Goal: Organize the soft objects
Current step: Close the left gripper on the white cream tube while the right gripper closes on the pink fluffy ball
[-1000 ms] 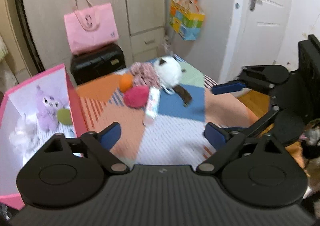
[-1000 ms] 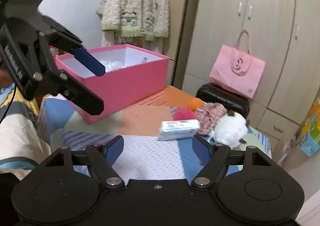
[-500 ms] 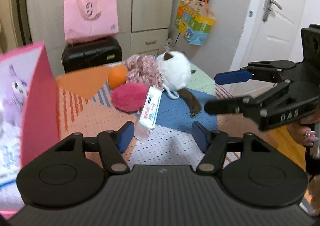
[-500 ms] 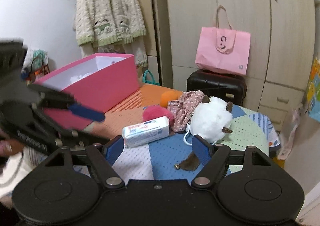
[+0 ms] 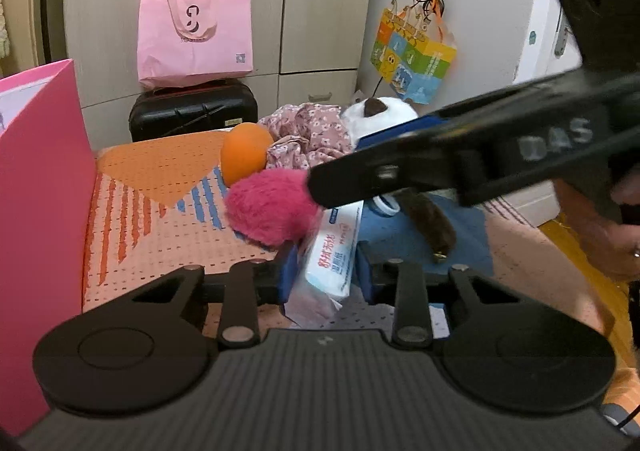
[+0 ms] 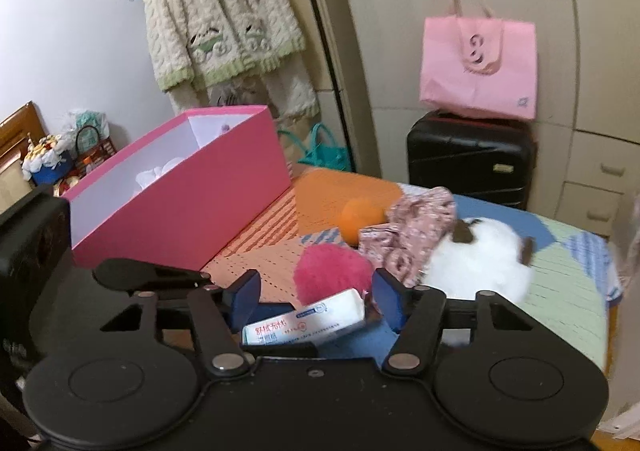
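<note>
The tissue pack lay on the patchwork bed, touching the fuzzy pink ball. The left gripper had its blue fingers close on either side of the pack, looking clamped on it. The right gripper hung over the same pack, jaws apart. Orange ball, floral cloth and white plush cat sat just behind; pink box stood left.

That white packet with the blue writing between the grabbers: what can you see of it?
The tissue pack is a soft white plastic-wrapped packet with blue and red print, lying flat on the patchwork bedspread. The left gripper has its blue pads on either side of its near end. Its far end lies against the pink fluffy ball.
</note>
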### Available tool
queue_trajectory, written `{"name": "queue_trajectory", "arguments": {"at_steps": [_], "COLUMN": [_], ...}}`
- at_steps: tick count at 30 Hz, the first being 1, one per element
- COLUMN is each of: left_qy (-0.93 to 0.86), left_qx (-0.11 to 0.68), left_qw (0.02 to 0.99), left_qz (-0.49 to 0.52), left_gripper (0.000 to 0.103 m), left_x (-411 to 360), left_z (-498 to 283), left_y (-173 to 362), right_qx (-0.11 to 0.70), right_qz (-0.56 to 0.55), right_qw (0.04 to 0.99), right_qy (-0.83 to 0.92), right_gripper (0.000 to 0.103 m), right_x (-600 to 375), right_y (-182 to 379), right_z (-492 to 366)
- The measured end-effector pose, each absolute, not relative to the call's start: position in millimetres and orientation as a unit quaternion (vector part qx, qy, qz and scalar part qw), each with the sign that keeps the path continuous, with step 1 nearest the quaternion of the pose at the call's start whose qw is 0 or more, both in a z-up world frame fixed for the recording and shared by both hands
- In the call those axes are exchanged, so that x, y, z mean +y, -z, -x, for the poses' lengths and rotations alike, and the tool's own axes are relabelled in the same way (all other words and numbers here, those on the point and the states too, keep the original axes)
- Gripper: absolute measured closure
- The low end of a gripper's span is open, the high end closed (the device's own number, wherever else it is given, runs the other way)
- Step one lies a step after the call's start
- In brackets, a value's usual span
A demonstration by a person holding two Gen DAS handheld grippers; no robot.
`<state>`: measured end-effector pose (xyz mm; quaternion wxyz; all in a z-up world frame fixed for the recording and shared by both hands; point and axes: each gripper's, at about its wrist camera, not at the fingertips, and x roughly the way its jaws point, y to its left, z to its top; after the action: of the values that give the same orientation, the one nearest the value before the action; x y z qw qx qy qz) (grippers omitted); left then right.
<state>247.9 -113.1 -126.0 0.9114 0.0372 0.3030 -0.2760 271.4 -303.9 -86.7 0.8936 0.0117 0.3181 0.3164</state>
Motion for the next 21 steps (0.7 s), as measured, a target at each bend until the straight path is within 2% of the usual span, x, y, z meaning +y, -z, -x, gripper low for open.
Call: {"name": "queue_trajectory", "arguments": {"at_steps": [12,17,19,21], "left_qy": [0.258,0.242,0.245,0.249], "left_qx": [0.305,0.307,0.31,0.311], "left_qw": [0.916,0.92,0.918,0.917], "left_qz": [-0.031,-0.03,-0.022,-0.021], "left_gripper": [0.073,0.082,0.082,0.083], "left_x": [-120.5,-122.2,-121.9,-121.8], "left_z": [-249.1,-248.9,-248.1,-245.0], "left_y": [136.2,136.0,135.4,134.4], "right_qx": [0.377,0.38,0.378,0.374], "right_qz": [0.047,0.045,0.052,0.05], "right_qw": [0.876,0.879,0.881,0.884], "right_qy": [-0.296,-0.286,-0.279,-0.277], "right_gripper": [0.037,0.038,0.046,0.05], "right_x": [-266.4,-264.7,-262.8,-263.3], "right_y": [108.3,114.9,117.0,116.7], "right_z": [-309.8,-312.5,-311.0,-307.7]}}
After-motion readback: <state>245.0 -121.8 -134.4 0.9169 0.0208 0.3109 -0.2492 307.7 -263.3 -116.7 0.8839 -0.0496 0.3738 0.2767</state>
